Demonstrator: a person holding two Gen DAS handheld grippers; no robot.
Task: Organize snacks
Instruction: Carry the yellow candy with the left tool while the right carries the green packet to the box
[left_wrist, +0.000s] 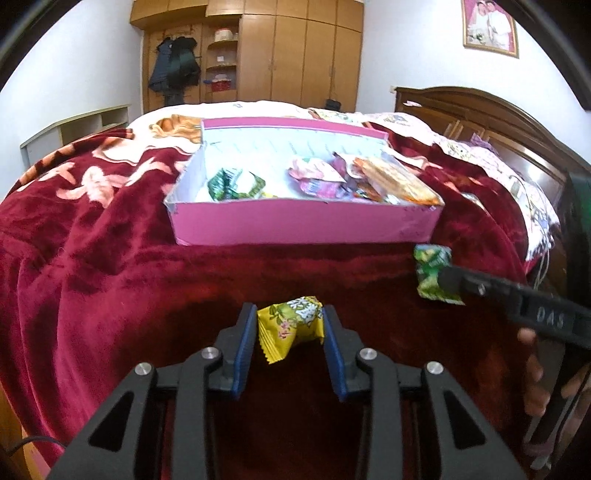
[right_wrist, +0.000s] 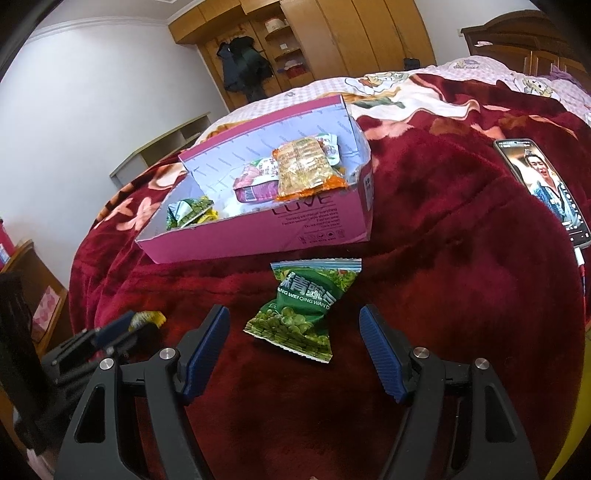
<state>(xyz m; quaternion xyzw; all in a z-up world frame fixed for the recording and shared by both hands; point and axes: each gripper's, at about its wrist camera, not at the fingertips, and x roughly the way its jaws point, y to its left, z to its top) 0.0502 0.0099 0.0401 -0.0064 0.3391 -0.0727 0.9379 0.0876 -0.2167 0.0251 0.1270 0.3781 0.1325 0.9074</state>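
Note:
An open pink cardboard box (left_wrist: 295, 225) (right_wrist: 258, 232) sits on a dark red blanket and holds several snack packets: green ones at its left, pink and orange ones at its right. In front of it, my left gripper (left_wrist: 289, 310) is shut on a small yellow snack packet (left_wrist: 291, 325), blue pads against both its sides. That yellow packet (right_wrist: 147, 318) also peeks out at the lower left of the right wrist view. My right gripper (right_wrist: 293, 312) stands open, its fingers astride a green pea packet (right_wrist: 299, 314) (left_wrist: 430, 269) lying flat on the blanket, without touching it.
A lit phone (right_wrist: 546, 188) lies on the blanket to the right. A wooden headboard (left_wrist: 480, 107) is at the right, a wardrobe (left_wrist: 295, 55) behind the bed. The bed drops off at the left beside low wooden furniture (right_wrist: 40, 295). A hand (left_wrist: 535, 373) holds the right gripper.

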